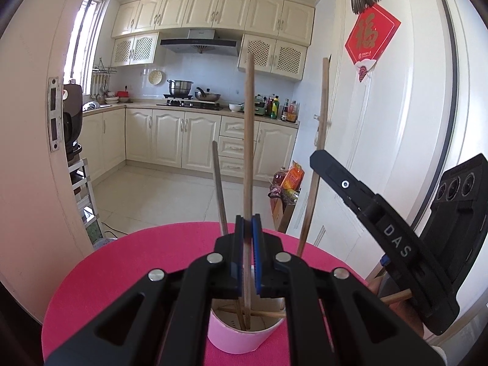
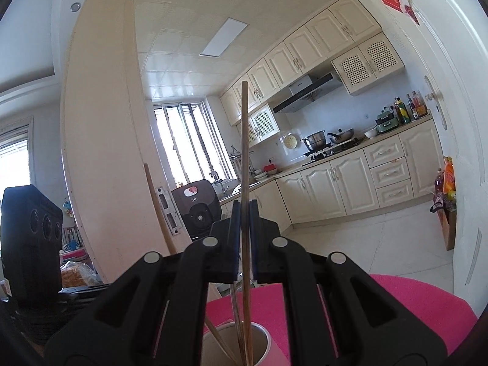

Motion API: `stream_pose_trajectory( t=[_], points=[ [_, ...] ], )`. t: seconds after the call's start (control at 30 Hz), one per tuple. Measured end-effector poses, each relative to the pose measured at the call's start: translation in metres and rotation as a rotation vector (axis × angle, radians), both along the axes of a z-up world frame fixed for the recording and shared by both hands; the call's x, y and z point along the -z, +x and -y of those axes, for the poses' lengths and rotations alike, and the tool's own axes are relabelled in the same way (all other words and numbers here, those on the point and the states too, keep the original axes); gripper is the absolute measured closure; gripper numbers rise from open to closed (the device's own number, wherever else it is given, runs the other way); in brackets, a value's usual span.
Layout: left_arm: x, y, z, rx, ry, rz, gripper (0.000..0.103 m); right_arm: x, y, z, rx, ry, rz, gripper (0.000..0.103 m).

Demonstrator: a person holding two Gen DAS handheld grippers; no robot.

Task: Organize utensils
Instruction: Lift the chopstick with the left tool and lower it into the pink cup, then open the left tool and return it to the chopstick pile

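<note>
The left hand-held gripper [image 1: 247, 228] is clamping 1 wooden chopstick [image 1: 249, 152] between its blue pads, jaws nearly closed, the stick standing almost upright with its lower end already inside the pink paper cup [image 1: 241, 332] just below the jaws. The right hand-held gripper [image 2: 244, 213] is doing the same: its jaws are pinching a 2nd chopstick [image 2: 244, 158], whose tip is dipping into that cup [image 2: 268, 343] directly beneath it. The cup is sitting on a round table with a pink cover [image 1: 122, 268].

To finish this step well, each stick probably needs lowering until its tip is resting on the cup's bottom, then releasing 1 hand at a time so the light cup is not being nudged over. Easing the jaws apart gently should let each stick lean onto the rim rather than bounce out.

Other chopsticks are already lying crossed inside the cup, and 1 darker stick [image 1: 219, 189] is leaning out just left of the left gripper's jaws; these could be snagging the incoming tips. The 2 grippers are crowding each other over the same small opening, the right unit's black body [image 1: 381, 225] looming close beside the left one. Beyond, a kitchen with cream cabinets [image 1: 170, 137] is standing well clear of the work.
</note>
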State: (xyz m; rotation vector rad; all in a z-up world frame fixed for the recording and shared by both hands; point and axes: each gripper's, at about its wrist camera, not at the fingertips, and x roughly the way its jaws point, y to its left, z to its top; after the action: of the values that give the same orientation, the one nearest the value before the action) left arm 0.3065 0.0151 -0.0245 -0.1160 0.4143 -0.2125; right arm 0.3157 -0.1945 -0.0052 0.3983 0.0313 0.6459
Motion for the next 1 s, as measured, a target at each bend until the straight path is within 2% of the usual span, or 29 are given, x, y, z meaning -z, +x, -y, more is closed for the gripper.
stream_pose_trajectory(
  t=[0.17,0.27,0.3,0.57,0.9,0.93,1.0],
  points=[
    [-0.001,-0.002,0.0,0.003,-0.001,-0.009,0.096,-0.001,-0.009,0.0,0.01,-0.041,0.003,0.097],
    [-0.004,-0.005,-0.001,0.002,-0.012,-0.009,0.083,-0.002,-0.012,-0.001,0.009,-0.055,-0.006,0.097],
    [-0.005,-0.007,-0.001,-0.001,-0.014,-0.003,0.081,-0.003,-0.013,-0.001,0.008,-0.06,-0.009,0.097],
    [-0.012,-0.02,-0.005,-0.015,-0.02,0.0,0.078,-0.006,-0.026,-0.003,0.031,-0.104,-0.016,0.097],
    [-0.023,-0.049,-0.009,-0.04,-0.011,0.026,0.064,-0.015,-0.046,-0.005,0.116,-0.145,-0.052,0.095],
    [-0.025,-0.053,-0.01,-0.044,-0.01,0.029,0.062,-0.017,-0.049,-0.005,0.12,-0.145,-0.05,0.094],
    [-0.028,-0.06,-0.011,-0.046,-0.01,0.032,0.062,-0.023,-0.056,-0.004,0.137,-0.145,-0.04,0.085]
  ],
)
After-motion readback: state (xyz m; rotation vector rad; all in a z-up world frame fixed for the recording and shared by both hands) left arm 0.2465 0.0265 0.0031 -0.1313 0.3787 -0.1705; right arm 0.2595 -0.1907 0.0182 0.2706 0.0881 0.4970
